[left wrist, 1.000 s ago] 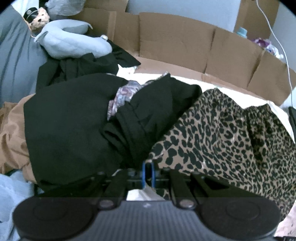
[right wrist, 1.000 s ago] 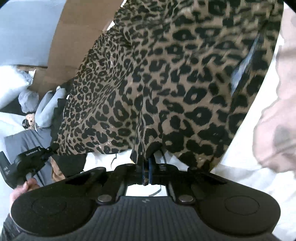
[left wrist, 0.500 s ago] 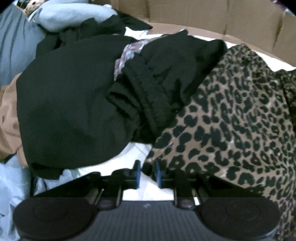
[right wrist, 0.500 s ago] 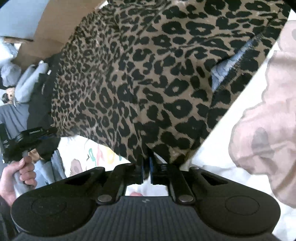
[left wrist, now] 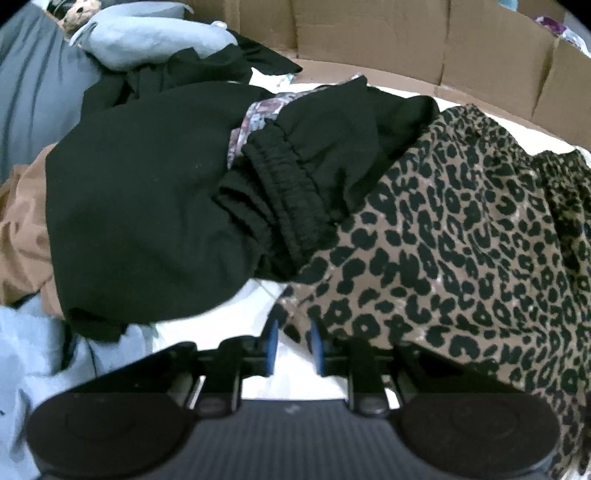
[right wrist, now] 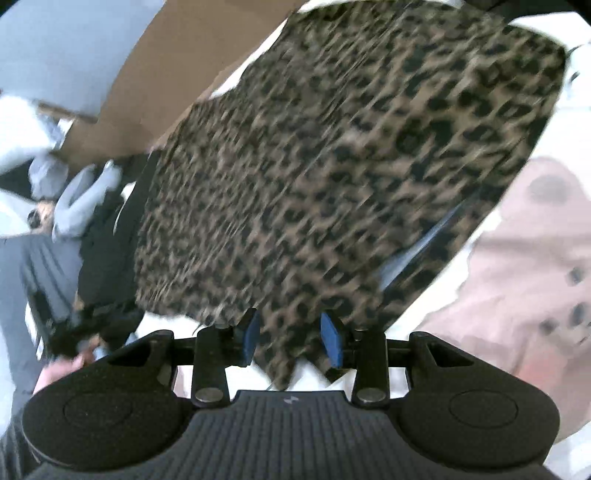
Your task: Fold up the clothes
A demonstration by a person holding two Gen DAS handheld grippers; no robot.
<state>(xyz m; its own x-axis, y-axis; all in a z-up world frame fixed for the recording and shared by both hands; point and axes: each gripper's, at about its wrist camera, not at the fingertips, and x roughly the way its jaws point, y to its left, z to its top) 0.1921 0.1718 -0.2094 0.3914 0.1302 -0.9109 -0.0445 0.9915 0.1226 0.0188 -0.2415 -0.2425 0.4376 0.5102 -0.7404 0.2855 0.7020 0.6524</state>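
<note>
A leopard-print garment lies spread on the white sheet, its near corner reaching between the fingers of my left gripper. Those jaws stand slightly apart and the pads do not press the cloth. In the right wrist view the same leopard-print garment is motion-blurred and fills the middle. My right gripper hangs over its near hem with its jaws opening; the cloth lies under and between them, ungripped.
A black garment and black elastic-waist trousers are piled left of the leopard print. Brown cloth, light blue cloth and a grey neck pillow lie beyond. Cardboard walls ring the back. Pink patterned cloth lies right.
Both grippers went from shut on the leopard hem to open. The left sank toward the sheet. The right pulled up and back, and the hem dropped away from it.
</note>
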